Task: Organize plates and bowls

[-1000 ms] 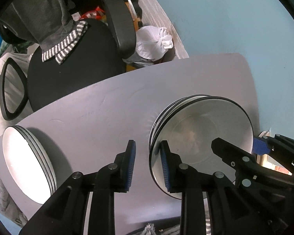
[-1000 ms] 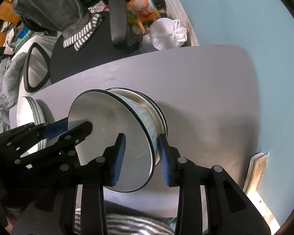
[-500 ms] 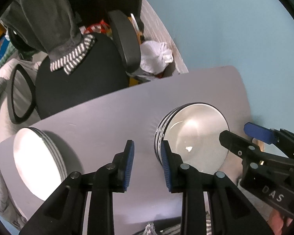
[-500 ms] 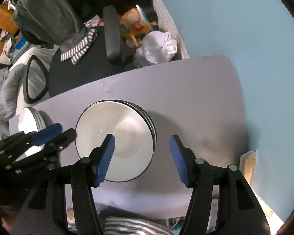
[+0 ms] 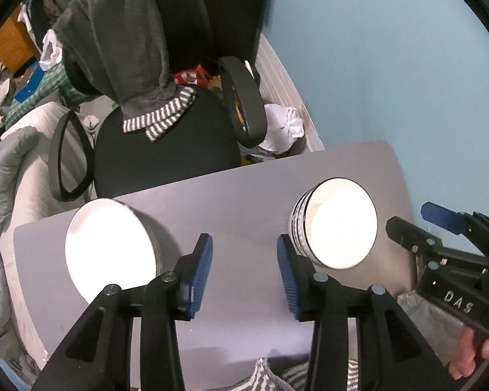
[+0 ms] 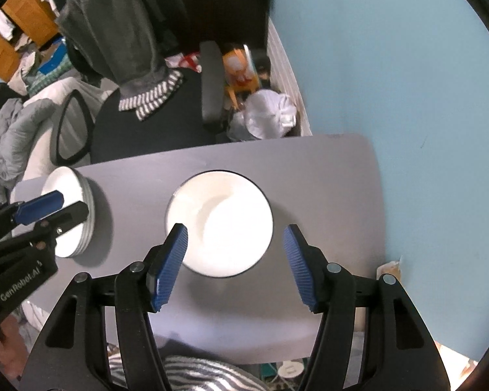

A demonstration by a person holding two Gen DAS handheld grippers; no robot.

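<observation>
Left wrist view shows my left gripper (image 5: 244, 270) above bare bench (image 5: 238, 202), its fingers opening with nothing between them. On my left side sits the stack of plates (image 5: 111, 247); to my right the stack of bowls (image 5: 335, 221), with my right gripper (image 5: 440, 228) beyond it.

From the right wrist camera, my right gripper (image 6: 234, 260) hangs over the bowls (image 6: 219, 223), fingers spread wide and clear of the rim, holding nothing. The plates (image 6: 70, 211) sit well apart from the bowls, toward the bench's left end, partly behind my left gripper (image 6: 45, 208).

I judge the sorting is at or near its end: both piles look tidy and both hands are free. No loose dish shows in either view, so the next move calls only for checking that each pile is square, then lifting clear without nudging a rim
</observation>
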